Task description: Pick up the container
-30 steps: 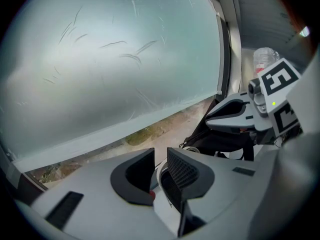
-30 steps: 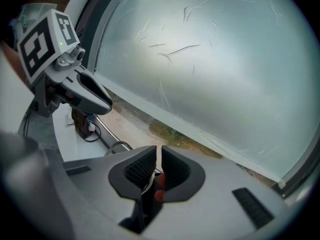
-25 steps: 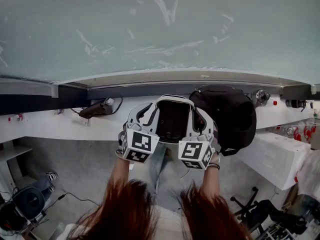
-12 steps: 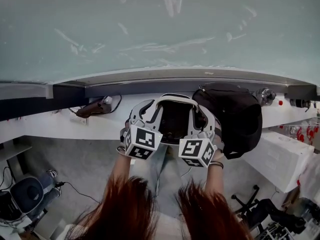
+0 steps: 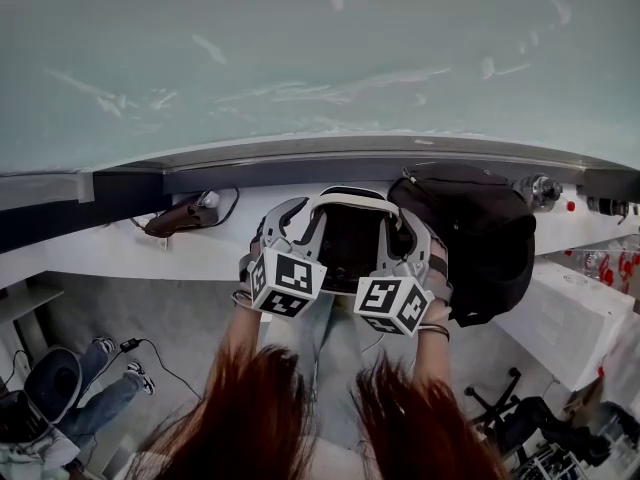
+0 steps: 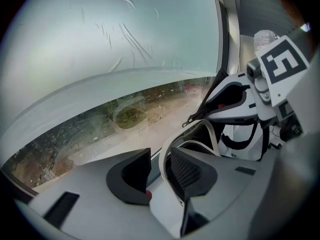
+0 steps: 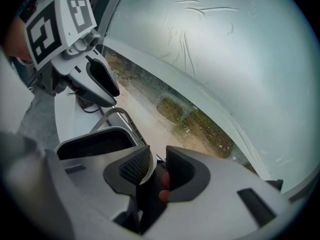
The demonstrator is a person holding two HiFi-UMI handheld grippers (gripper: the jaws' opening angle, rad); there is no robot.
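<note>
The container [image 5: 345, 238] is a dark tub with a white rim, held level with the white window ledge [image 5: 120, 253] between both grippers. My left gripper [image 5: 283, 226] is at its left rim. In the left gripper view the white rim [image 6: 163, 160] passes between the left gripper [image 6: 159, 170] jaws, which are opening, with a gap at the left pad. My right gripper [image 5: 408, 236] is at the right rim. In the right gripper view the right gripper [image 7: 159, 170] is shut on the container [image 7: 95, 140] wall.
A black backpack [image 5: 475, 238] leans on the ledge right of the container. A brown object with a cable [image 5: 178, 218] lies on the ledge at left. The window pane [image 5: 320, 58] rises behind. A white box [image 5: 560, 318] stands lower right, and a seated person's legs [image 5: 105, 403] are lower left.
Both grippers and the container have barely shifted against the ledge. The seated person's legs at the lower left have moved right, further into view.
</note>
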